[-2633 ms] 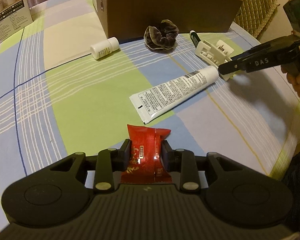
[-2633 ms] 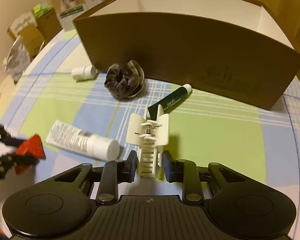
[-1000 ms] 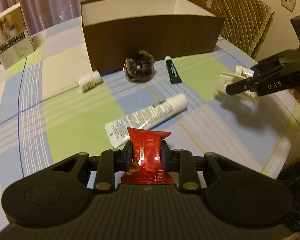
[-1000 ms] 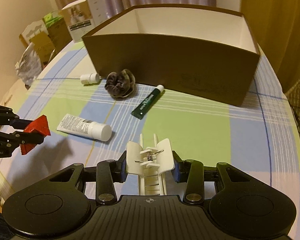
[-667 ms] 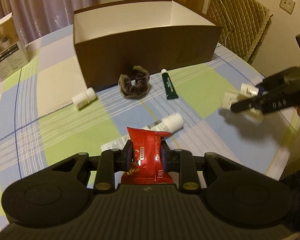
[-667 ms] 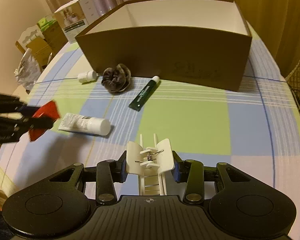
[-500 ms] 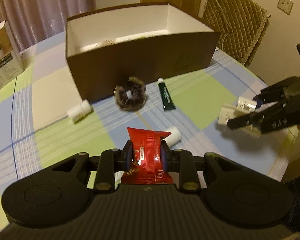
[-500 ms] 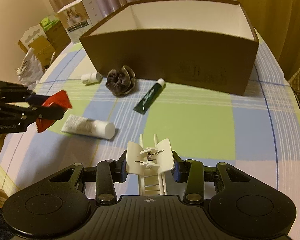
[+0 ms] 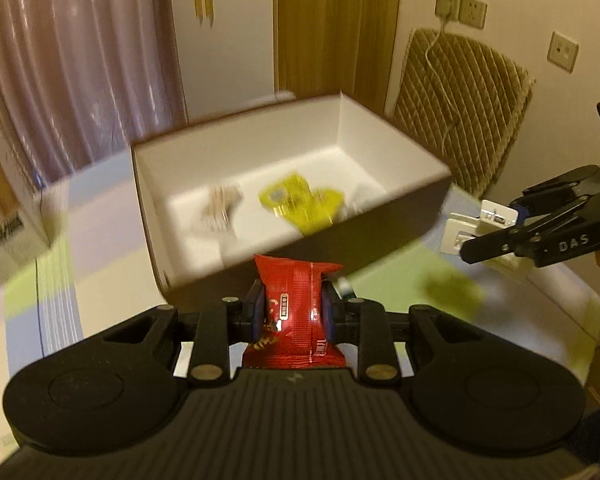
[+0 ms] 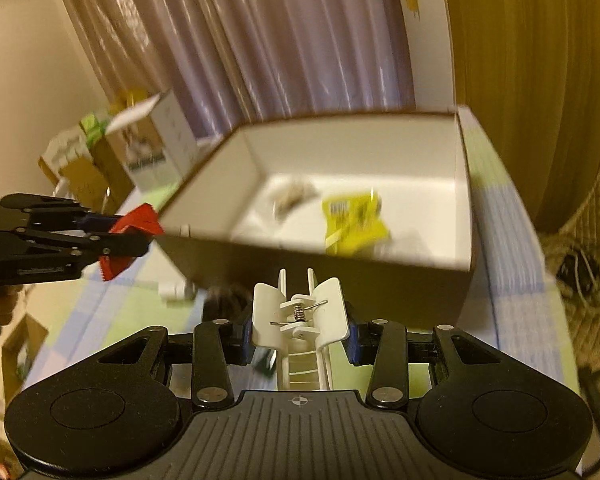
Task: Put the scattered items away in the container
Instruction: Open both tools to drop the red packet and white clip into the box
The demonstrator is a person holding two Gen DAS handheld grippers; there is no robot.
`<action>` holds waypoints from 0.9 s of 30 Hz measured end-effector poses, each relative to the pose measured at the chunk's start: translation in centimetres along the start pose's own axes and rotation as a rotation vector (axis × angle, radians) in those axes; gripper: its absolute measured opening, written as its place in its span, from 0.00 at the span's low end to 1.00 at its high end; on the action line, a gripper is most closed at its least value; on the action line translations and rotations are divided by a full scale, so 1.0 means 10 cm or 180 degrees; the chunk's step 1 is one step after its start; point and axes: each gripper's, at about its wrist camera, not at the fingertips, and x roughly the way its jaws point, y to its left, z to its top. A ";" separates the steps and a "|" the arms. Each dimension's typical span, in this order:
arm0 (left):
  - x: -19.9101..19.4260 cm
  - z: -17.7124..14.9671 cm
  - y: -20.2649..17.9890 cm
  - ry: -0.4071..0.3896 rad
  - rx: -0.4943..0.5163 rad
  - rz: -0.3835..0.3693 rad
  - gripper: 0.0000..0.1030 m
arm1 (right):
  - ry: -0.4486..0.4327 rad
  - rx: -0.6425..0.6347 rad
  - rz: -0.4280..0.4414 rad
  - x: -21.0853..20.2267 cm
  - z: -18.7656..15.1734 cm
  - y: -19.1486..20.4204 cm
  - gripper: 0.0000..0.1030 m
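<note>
My left gripper (image 9: 293,312) is shut on a red snack packet (image 9: 294,300) and holds it in the air in front of the brown box (image 9: 380,236) with white inner walls. My right gripper (image 10: 298,332) is shut on a white hair claw clip (image 10: 300,320), also raised before the box (image 10: 380,280). Each gripper shows in the other's view: the right one (image 9: 484,236) with the clip (image 9: 460,232) at the box's right, the left one (image 10: 128,236) with the packet (image 10: 134,224) at its left. A yellow packet (image 9: 300,204) and a pale item (image 9: 220,208) lie inside the box.
A small white bottle (image 10: 176,290) and a dark scrunchie (image 10: 224,300) lie on the checked tablecloth (image 10: 512,300) by the box's front wall. A white carton (image 9: 4,208) stands at the left. A quilted chair back (image 9: 460,112) stands behind the table at the right.
Both grippers have risen and moved toward the box, so its inside now shows. Each still holds its item. The tubes on the cloth have dropped out of sight.
</note>
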 end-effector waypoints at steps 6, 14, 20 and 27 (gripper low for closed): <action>0.31 0.53 0.20 -0.0096 0.0250 0.0035 0.22 | -0.0202 -0.0083 -0.0070 0.21 0.52 -0.13 0.43; 1.13 1.01 0.28 0.0147 0.0217 -0.0095 0.22 | -0.0084 -0.0100 -0.0307 0.82 0.93 -0.35 0.43; 1.79 1.05 0.35 0.0468 0.0163 -0.0022 0.22 | 0.0052 -0.0121 -0.0474 1.18 1.07 -0.54 0.43; 2.27 1.01 0.47 0.0701 -0.0017 -0.0026 0.23 | 0.0128 -0.0208 -0.0537 1.40 1.17 -0.62 0.43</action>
